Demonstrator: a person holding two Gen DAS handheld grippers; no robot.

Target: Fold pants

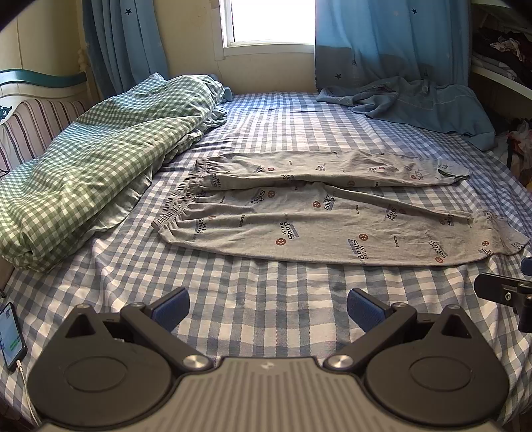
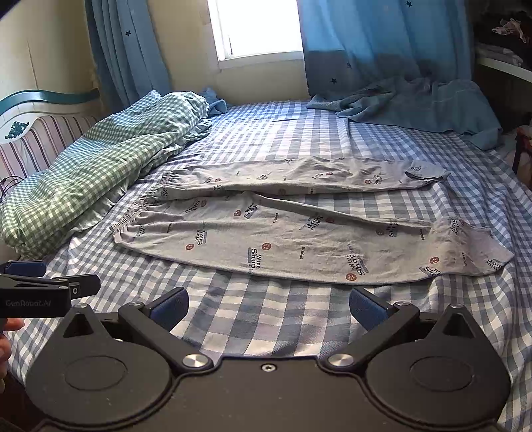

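The grey printed pants [image 1: 332, 212] are spread mid-bed, legs splayed. Both the left hand-held gripper [image 1: 267, 307] and right hand-held gripper [image 2: 268, 307] are held wide open, empty, near the bed's front edge. The checked sheet [image 1: 266, 299] could be pinched along with the thin cloth, and a crooked fold is judged likely.

I am in a lived-in bedroom at home. A bed [image 1: 266, 299] with a blue-and-white checked sheet fills my view, and a green gingham duvet [image 1: 99, 159] lies bunched along its left edge beside a striped padded headboard [image 1: 36, 123]. Star-printed blue curtains [image 1: 392, 43] flank a bright window [image 1: 272, 23] beyond the far edge. Clothes sit heaped on a shelf [image 1: 502, 43] at the far right corner, and a charging phone [image 1: 10, 335] lies by the near left corner.
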